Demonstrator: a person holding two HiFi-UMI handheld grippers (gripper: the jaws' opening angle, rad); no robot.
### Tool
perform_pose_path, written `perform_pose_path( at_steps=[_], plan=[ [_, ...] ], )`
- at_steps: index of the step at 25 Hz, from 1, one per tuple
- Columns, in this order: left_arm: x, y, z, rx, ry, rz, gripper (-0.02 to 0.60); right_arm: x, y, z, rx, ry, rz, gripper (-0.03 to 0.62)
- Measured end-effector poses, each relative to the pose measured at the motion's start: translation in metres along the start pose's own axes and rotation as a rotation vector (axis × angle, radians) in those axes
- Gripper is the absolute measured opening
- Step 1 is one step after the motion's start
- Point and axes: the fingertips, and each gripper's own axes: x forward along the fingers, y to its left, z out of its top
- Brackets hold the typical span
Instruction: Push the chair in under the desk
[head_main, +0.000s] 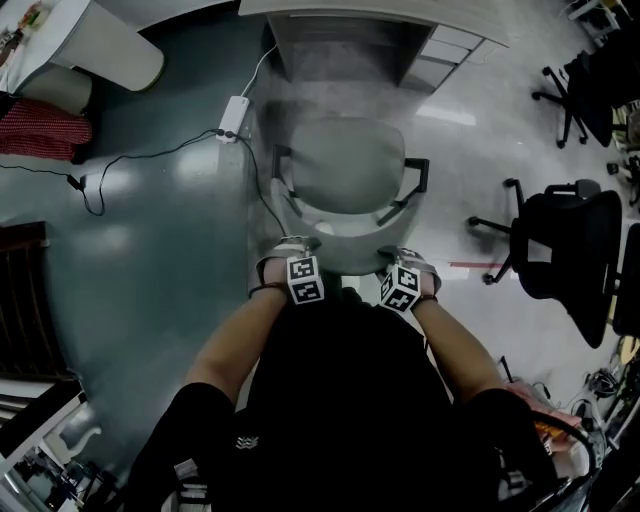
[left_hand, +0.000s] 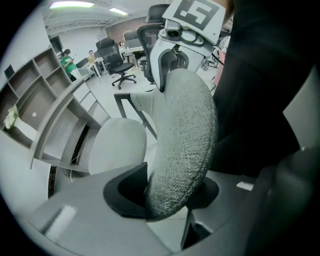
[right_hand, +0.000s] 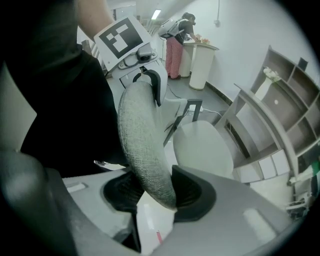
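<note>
Claws hold the chair (head_main: 350, 200): left claw (left_hand: 167, 200) and right claw (right_hand: 155, 192) are each clenched on the top edge of the grey fabric backrest (left_hand: 185, 130), one toward each end. Beyond the backrest, the seat (head_main: 345, 160) faces the table (head_main: 450, 22) opening, its front edge apparently just short of the tabletop.

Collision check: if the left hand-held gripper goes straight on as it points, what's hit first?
The chair backrest, already clamped between its jaws; past that edge probably the floor, depth unclear.

head: overhead, steeply down | gripper views: close, along jaws | shared: chair backrest (head_main: 342, 243)
</note>
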Motion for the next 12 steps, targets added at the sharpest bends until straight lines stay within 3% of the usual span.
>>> perform_pose_path(
  at_steps=[12],
  plan=[
    [0.001,0.075,-0.012,0.024,-0.011,-0.014,0.175,0.013,-0.068,0.028,0.03,0.024,-0.018,0.152]
  ],
)
